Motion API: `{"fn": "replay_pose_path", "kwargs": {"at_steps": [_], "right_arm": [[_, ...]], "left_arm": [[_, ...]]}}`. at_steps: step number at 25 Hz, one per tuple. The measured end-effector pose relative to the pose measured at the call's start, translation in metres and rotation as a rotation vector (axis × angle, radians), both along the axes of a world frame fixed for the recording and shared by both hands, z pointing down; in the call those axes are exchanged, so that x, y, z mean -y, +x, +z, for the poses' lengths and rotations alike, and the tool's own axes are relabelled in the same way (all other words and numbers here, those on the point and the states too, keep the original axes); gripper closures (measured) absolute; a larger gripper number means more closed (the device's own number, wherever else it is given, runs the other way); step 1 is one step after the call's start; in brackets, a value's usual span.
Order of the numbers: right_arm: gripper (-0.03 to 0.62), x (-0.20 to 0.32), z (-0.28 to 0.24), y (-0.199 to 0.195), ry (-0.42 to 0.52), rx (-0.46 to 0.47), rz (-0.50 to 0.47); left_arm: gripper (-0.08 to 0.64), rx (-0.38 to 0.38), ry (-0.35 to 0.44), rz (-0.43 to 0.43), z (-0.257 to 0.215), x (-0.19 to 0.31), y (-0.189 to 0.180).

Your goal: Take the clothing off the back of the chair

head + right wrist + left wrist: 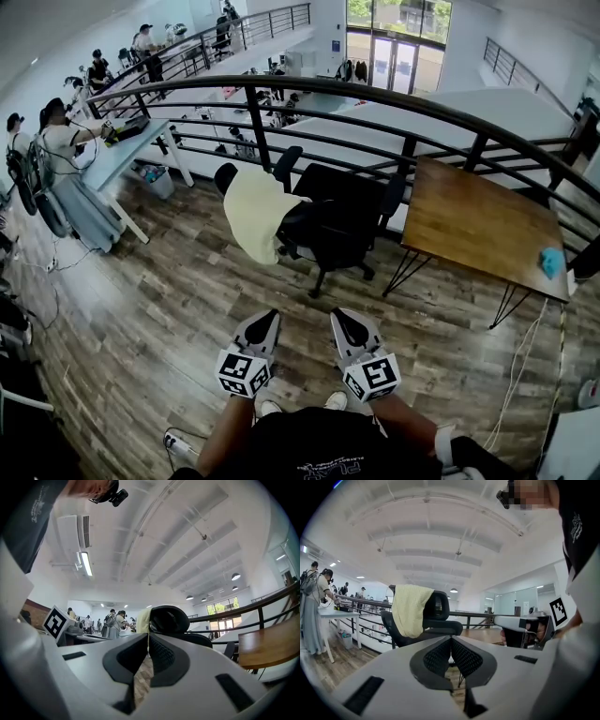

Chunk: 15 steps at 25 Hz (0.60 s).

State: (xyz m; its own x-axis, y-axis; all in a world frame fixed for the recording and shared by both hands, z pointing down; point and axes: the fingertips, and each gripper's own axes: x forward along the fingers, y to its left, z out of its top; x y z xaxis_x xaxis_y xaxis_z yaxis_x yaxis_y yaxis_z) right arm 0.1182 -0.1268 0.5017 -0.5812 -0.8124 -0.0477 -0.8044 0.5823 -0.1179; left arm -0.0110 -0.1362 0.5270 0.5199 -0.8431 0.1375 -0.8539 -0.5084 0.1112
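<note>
Railing: a curved black railing (257, 127) is seen behind the furniture in the head view.
Table: a wooden table (469, 220) is set just right of the chair. Its whole top is shown only in the head view; one corner is caught in the right gripper view.
Chair: a black office chair (337, 225) is placed between the grippers and the railing, well apart from both grippers.
Clothing: pale yellow clothing (255, 211) is draped over the chair's back. It is shown broadly in the left gripper view, but only as a sliver beside the headrest in the right gripper view.
Left gripper: the left gripper (270, 317) is aimed at the chair, its jaws pressed together with nothing between them.
Right gripper: the right gripper (342, 319) is held alongside, its jaws likewise closed and empty.
Cloth: a blue cloth (552, 262) on the table's far right edge is shown only in the head view.
</note>
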Motion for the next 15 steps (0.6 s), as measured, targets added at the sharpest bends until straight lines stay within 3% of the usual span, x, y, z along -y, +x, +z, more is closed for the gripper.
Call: {"fn": "replay_pose_path", "kwargs": {"at_steps": [6, 15], "right_arm": [[0.569, 0.0, 0.005, 0.008, -0.012, -0.009, -0.018], [0.569, 0.017, 0.022, 0.013, -0.027, -0.052, -0.018]], "left_arm": [[0.546, 0.007, -0.024, 0.005, 0.007, -0.009, 0.015], [0.546, -0.031, -0.054, -0.001, 0.013, 0.005, 0.004]]}}
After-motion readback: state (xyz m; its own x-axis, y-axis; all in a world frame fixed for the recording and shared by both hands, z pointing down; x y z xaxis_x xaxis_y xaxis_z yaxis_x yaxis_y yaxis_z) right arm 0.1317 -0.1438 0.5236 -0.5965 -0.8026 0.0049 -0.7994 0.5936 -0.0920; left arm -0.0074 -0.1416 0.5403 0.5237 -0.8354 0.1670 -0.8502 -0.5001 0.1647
